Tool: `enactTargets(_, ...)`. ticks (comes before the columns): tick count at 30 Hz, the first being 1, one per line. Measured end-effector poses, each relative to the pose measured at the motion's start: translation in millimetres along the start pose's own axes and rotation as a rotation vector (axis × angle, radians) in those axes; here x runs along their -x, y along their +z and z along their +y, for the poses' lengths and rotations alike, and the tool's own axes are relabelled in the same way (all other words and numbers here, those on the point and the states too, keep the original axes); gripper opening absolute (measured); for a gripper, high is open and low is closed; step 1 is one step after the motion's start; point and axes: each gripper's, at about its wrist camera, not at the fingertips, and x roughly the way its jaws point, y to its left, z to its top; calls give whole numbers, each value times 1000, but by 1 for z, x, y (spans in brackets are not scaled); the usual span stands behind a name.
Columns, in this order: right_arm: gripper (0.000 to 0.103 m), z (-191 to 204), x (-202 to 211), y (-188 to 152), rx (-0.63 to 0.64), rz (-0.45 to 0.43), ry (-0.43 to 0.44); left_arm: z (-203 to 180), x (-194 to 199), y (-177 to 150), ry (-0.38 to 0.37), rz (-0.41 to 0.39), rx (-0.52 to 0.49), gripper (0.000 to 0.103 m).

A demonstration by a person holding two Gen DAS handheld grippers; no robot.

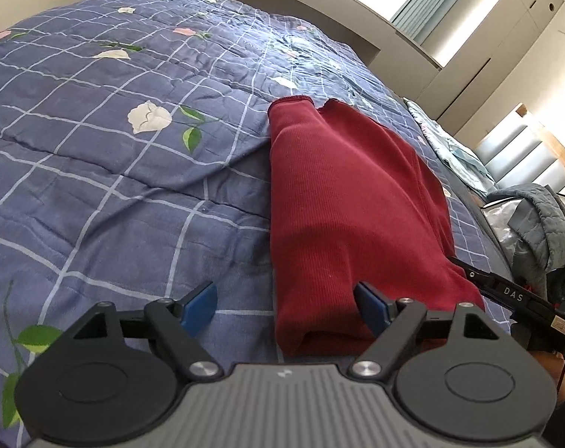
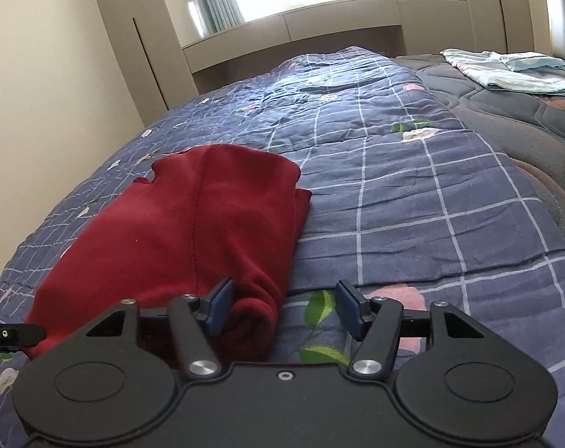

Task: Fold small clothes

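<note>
On blue checked floral quilt [image 1: 96, 171] — dark red garment [image 1: 342, 201] lies folded into long narrow strip, near end bulky and rolled. Left gripper [image 1: 288, 308] jaws wide apart, astride garment's near left edge, pads not pressing cloth. Right gripper [image 2: 282, 308] jaws apart too — left pad just beside rolled red edge, right pad over quilt, nothing clamped. Pale folded bedding [image 2: 506, 69] far off on grey mattress.

- A folded red garment [image 2: 193, 224] lies on the blue checked quilt [image 2: 413, 194].
- The right gripper [image 2: 282, 310] stands open; its 9 o'clock pad touches the garment's near edge.
- Pale bedding [image 2: 506, 71] at 2 o'clock.
</note>
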Motion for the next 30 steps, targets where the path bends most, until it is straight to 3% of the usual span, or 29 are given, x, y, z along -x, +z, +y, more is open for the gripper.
enactTargets(8,66,11,19,-1,18,-22,-40,-2,5,0,19,6,-8,90)
enactTargets(12,83,18,31,5,11,-38,-14,-5,7,-1,53,6,-11,95)
enactTargets(18,91,39,36,7,57,-47,54,-9,8,-2,86,7,-32,97)
enactTargets(25,97,36,16,-16,45,63,14,-8,7,-2,95,26,-50,102)
enactTargets(30,99,26,26,-25,21,46,31,-5,11,-4,78,42,-60,102)
